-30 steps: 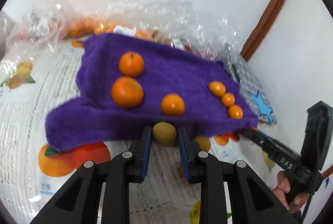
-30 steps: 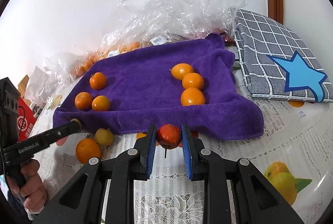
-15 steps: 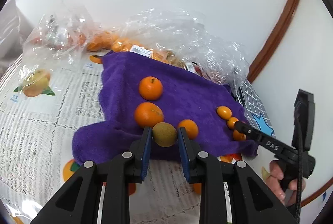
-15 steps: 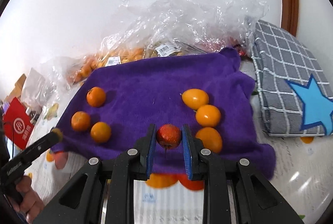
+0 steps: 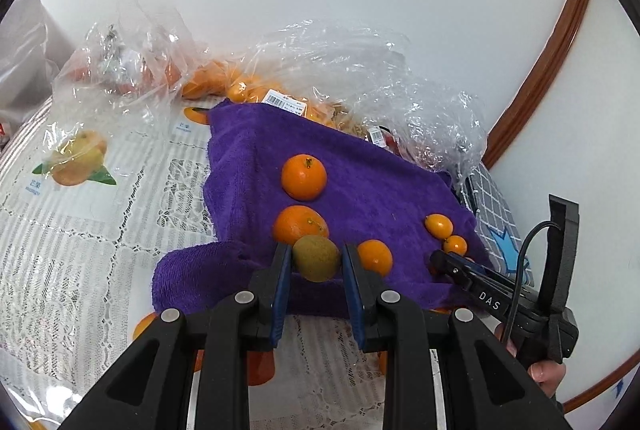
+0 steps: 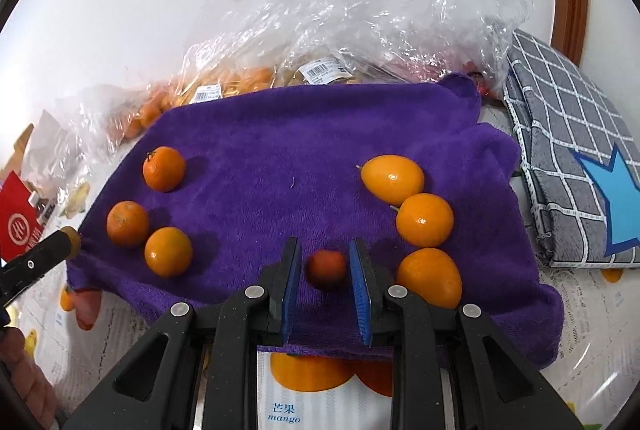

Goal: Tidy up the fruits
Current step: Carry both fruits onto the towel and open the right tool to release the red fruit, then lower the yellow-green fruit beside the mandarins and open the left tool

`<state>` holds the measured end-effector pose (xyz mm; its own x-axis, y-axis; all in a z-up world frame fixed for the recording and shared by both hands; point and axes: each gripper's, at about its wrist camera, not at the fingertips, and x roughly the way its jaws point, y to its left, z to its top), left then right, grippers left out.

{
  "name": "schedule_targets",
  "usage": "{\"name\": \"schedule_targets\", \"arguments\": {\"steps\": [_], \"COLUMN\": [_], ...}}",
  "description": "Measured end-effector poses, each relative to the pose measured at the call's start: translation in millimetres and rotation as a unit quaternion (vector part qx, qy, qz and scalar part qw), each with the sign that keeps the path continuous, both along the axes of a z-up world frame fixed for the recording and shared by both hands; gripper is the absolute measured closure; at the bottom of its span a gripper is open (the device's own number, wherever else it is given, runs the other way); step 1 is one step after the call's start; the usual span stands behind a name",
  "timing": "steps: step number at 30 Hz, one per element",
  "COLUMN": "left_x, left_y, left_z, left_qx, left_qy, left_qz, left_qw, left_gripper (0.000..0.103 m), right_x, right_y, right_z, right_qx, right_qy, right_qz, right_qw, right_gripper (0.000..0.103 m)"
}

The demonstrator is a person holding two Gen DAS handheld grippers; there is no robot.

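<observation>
1. Purple plush towel (image 5: 372, 182) fills the middle of the left wrist view, spread on a lace-patterned tablecloth (image 5: 60, 250). The left gripper (image 5: 315, 250) is clamped tight on a round, matte green-brown fruit (image 5: 316, 260), seen against the towel's near edge at 6 o'clock. Three glossy round mandarins (image 5: 304, 177) lie just beyond.
2. In the right wrist view, the right gripper (image 6: 325, 246) has just been opening. A small, rough red fruit (image 6: 326, 269) rests on the towel (image 6: 280, 150) between its blue pads, with narrow gaps either side. Smooth oval kumquats (image 6: 392, 179) curve at 3 o'clock. Crinkled clear plastic bags (image 6: 360, 10) sit at 12.
</observation>
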<state>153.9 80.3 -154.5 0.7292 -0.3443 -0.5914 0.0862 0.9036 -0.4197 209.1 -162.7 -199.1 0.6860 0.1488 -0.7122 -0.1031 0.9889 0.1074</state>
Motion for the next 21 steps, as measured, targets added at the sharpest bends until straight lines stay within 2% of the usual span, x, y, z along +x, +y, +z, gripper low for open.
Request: {"name": "schedule_targets", "arguments": {"steps": [4,8,11,15,19,21], "left_x": [1,4,6,20,27,27], "left_y": [0,-2,-7,-6,-10,-13], "left_z": [0,0,6,11,7,4], "left_qx": [0.007,0.028,0.059,0.046,0.087,0.097], "left_qy": [0.0,0.001,-0.012,-0.009,-0.006,-0.008], "left_qz": [0.005,0.016,0.028,0.046,0.096,0.093], "left_qw": [1.0,0.9995,0.9978,0.9979,0.9915,0.9909], "left_gripper": [0.079,0.079,0.079,0.079,0.079,0.079], "right_x": [-4,-12,-18,-23,-27,-28], "right_y": [2,-5,-7,-9,-8,-9], "right_z": [1,7,12,16,16,17], "right_qx": [-0.006,0.015,0.022,0.033,0.036,0.039], "right_qy": [-0.007,-0.012,-0.022,-0.026,-0.022,-0.024], "right_qz": [0.005,0.001,0.0,0.002,0.005,0.007], "right_qw": [1.0,1.0,1.0,0.999,0.999,0.999], "right_gripper": [0.072,0.063,0.062,0.061,0.061,0.061]}}
